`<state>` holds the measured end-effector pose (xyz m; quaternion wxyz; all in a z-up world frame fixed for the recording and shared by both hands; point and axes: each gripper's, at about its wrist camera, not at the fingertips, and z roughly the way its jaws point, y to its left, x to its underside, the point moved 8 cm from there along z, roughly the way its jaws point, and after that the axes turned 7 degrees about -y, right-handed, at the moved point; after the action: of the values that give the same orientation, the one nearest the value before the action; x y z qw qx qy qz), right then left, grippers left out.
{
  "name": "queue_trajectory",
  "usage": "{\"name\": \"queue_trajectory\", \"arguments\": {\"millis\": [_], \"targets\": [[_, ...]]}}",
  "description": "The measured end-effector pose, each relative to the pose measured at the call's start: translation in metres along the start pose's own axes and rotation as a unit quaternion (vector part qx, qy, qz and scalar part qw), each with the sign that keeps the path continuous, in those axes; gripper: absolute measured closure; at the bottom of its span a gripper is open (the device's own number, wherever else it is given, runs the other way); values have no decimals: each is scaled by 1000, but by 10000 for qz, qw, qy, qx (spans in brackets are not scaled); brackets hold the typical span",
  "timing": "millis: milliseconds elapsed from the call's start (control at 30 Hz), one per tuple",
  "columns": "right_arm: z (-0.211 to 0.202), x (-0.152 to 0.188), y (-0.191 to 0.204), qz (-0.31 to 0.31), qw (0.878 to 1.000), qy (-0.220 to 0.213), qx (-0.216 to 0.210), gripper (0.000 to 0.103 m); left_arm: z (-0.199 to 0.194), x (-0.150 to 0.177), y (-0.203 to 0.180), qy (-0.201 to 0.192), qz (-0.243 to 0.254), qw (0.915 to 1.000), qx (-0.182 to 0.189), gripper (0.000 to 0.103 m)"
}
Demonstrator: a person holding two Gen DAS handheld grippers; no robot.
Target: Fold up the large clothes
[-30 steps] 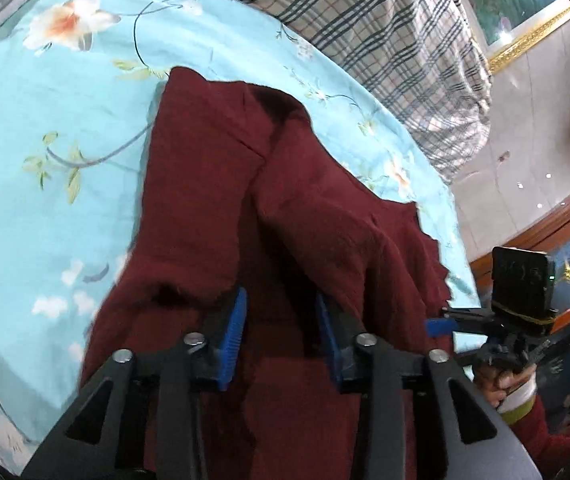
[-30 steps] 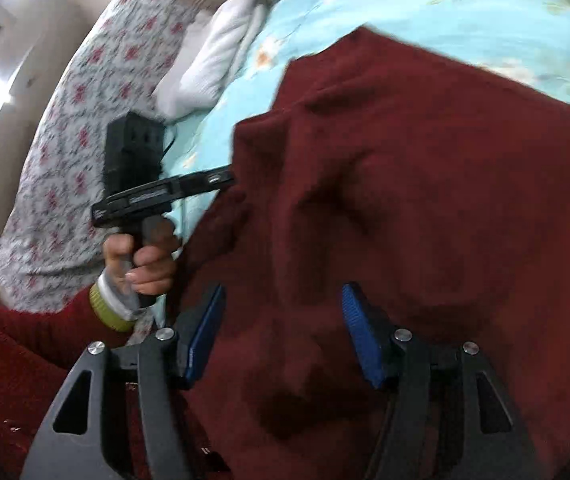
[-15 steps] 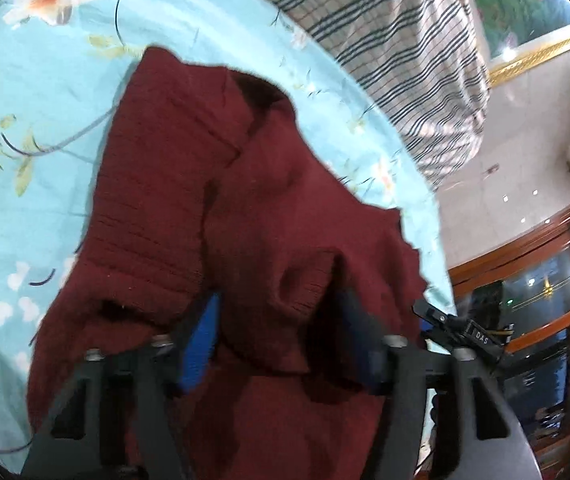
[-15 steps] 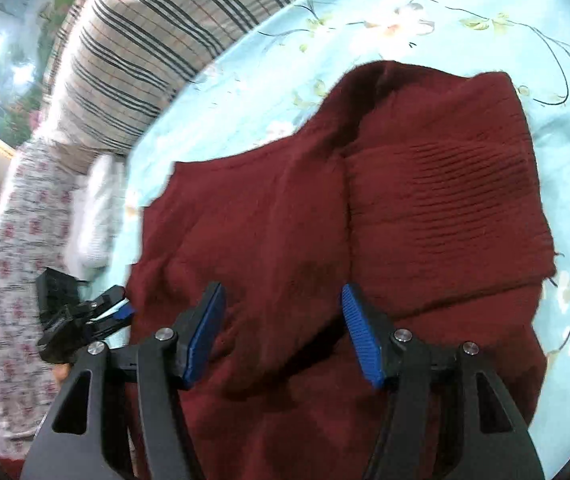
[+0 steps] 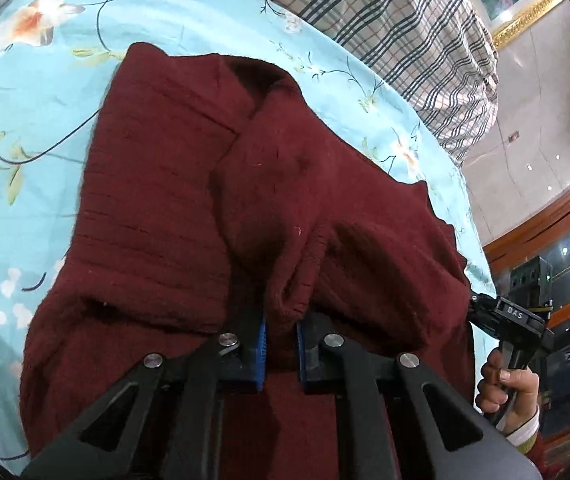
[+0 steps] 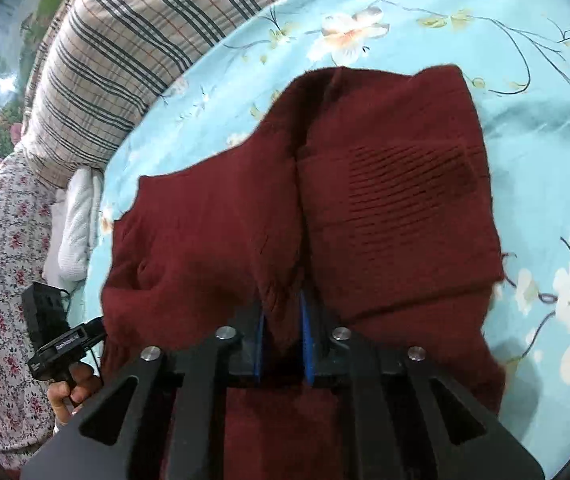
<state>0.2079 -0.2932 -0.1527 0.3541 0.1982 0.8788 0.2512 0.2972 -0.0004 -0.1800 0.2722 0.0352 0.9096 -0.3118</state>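
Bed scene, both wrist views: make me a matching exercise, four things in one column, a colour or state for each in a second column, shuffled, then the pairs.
Things:
1. sweater
2. bedsheet
3. plaid quilt
4. left gripper

Colour or state:
A. light blue with printed flowers
B. shut on a pinch of knit fabric
C. dark red, lying partly folded on the bed
D. beige with dark checked stripes

Pairs: 1-C, 2-A, 3-D, 4-B
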Motion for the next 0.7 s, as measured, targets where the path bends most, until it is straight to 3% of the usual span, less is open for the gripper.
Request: {"name": "queue_trajectory", "arguments": {"millis": [133,200,267,333,533,700], "targets": [[-17,2,8,-80,9999,-96,19,82,-12,1,-2,17,-12,10000,-68,87],[-32,7,11,-68,9998,-157,-74,80,-31,4,-2,-86,97,9998,-169,79],[-52,13,13,-96,9995,-262,-124,74,-53,9,2,-220,162,9992,-287,59],[-72,24,12,-132,9993,-338,-108,64,-75,17,10,-309,156,9984,-438,46],[-113,68,-5,-37,9996,-279,64,61,-133,64,47,-324,-82,9963,-797,40],[-122,120,-21,398,9991,95,-84,61,-165,120,76,-154,-435,9946,-927,37]]}}
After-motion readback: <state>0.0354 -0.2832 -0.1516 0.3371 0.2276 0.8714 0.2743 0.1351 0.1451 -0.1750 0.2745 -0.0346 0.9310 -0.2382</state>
